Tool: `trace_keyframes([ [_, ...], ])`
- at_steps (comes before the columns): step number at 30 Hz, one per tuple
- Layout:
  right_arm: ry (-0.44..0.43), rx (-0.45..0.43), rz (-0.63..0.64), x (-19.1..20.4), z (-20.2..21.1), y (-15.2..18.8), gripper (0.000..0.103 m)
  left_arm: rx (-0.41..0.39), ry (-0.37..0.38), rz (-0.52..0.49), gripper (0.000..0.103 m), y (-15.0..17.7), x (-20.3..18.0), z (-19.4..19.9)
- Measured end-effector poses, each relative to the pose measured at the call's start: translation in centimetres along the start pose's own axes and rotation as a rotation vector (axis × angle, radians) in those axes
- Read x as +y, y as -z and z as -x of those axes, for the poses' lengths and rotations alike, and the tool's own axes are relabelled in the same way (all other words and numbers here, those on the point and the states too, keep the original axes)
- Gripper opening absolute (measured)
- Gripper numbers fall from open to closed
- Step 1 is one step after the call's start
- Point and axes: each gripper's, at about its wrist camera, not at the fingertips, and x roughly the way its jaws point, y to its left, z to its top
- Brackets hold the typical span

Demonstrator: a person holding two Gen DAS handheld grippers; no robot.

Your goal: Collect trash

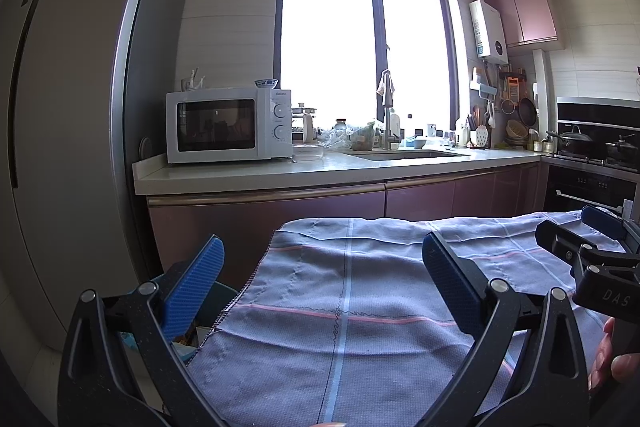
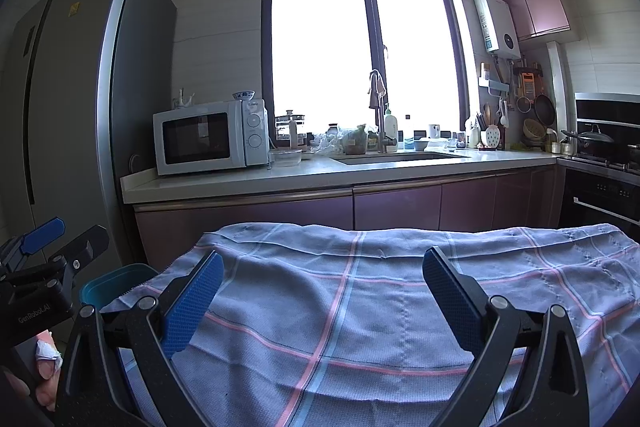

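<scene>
Teal bin sits left of right hand-held gripper.

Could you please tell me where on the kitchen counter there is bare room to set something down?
The counter is bare along its front edge, in front of the microwave and the sink. Between microwave and faucet it is crowded with jars, bags and a glass bowl; right of the sink, utensils crowd it.

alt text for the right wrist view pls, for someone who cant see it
The open right gripper hovers empty over a blue checked cloth covering a table, with no trash visible on it. A teal bin sits at the cloth's left edge beside the left gripper; behind are a counter with a white microwave, a sink and a bright window.
</scene>
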Motion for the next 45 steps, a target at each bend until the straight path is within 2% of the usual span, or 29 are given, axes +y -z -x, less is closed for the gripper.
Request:
trace_keyframes([
  [45,0.023,0.005,-0.019,-0.4,0.11,0.27,0.096,-0.001,0.014,-0.019,0.097,0.32,-0.46,-0.65],
])
